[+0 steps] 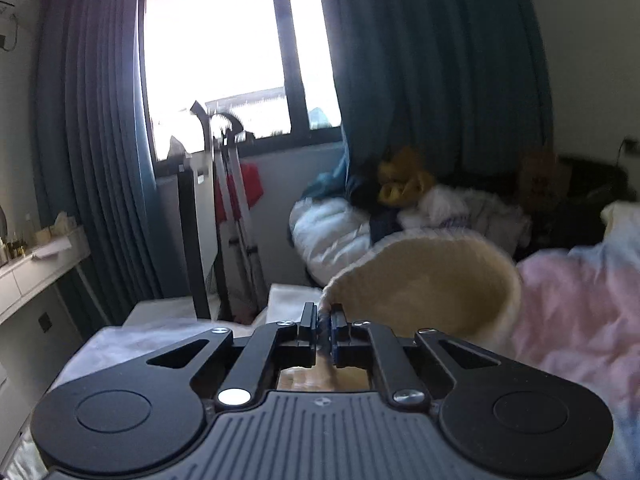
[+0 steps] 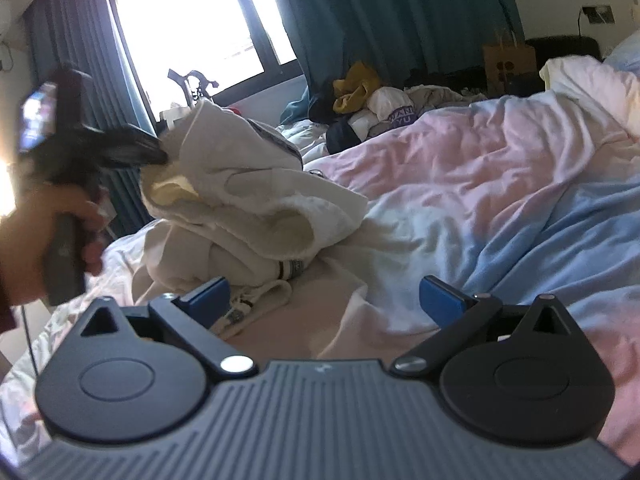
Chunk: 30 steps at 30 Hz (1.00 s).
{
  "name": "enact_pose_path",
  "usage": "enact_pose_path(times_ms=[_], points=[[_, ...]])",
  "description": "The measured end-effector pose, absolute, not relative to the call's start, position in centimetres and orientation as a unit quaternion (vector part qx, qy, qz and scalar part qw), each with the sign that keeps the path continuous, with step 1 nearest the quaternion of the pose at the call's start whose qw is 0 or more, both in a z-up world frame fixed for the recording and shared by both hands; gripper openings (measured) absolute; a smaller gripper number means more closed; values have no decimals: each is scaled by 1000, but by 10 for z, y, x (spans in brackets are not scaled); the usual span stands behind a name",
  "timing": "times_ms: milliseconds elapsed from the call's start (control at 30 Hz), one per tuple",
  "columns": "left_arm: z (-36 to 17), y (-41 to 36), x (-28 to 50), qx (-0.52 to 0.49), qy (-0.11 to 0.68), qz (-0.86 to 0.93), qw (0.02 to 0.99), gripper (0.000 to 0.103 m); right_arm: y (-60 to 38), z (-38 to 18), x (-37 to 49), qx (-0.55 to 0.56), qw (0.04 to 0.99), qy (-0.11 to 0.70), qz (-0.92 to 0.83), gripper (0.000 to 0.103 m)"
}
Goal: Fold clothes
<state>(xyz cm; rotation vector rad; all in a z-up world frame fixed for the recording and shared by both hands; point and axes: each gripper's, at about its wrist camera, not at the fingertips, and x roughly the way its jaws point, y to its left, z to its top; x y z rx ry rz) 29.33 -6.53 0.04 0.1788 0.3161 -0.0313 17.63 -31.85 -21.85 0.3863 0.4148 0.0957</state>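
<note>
Hanging cream garment [image 2: 240,200], L tongs [image 1: 323,322].

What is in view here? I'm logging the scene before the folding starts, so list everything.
cream garment: one, cream with fleecy lining, bunched on the bed, one edge lifted by the left gripper
duvet: one, pink and blue, spread over the bed
clothes pile: one heap, yellow, white and dark pieces, far side of the bed
paper bag: one, brown, behind the pile
curtains: two, teal, either side of the window
window: one, bright, back wall
folded rack: one, red and white, under the window
left gripper: one, black, jaws shut on the garment
right gripper: one, black with blue pads, jaws open above the bed
</note>
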Motion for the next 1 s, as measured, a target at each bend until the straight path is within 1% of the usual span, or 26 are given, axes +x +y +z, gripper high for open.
enact_pose_path(times_ms=[167,400,533,567,633,767,833,900,933,967,1000], points=[[42,-32,221,47,133,-31,990,7,-300,-214,166,182,958,202,94,102],[27,75,159,-83,169,49,981,7,-271,-206,149,164,952,200,163,100],[18,135,123,-157,188,95,965,7,-236,-203,132,124,947,209,209,92],[11,151,128,-176,203,105,957,7,-226,-204,128,112,945,215,218,91],[-9,183,141,-230,238,111,937,7,-208,-207,122,84,943,222,232,84],[-55,242,159,-354,305,106,877,8,-182,-216,118,44,938,240,246,78],[-73,257,160,-384,323,108,858,8,-176,-219,118,36,936,246,249,78],[-84,269,160,-417,332,100,841,13,-178,-220,121,41,936,247,247,77],[-87,275,160,-435,334,92,831,21,-180,-220,122,46,936,247,244,77],[-88,274,158,-452,335,85,822,35,-182,-220,124,51,937,248,242,77],[-90,274,156,-469,335,78,813,43,-184,-219,125,56,937,248,239,77]])
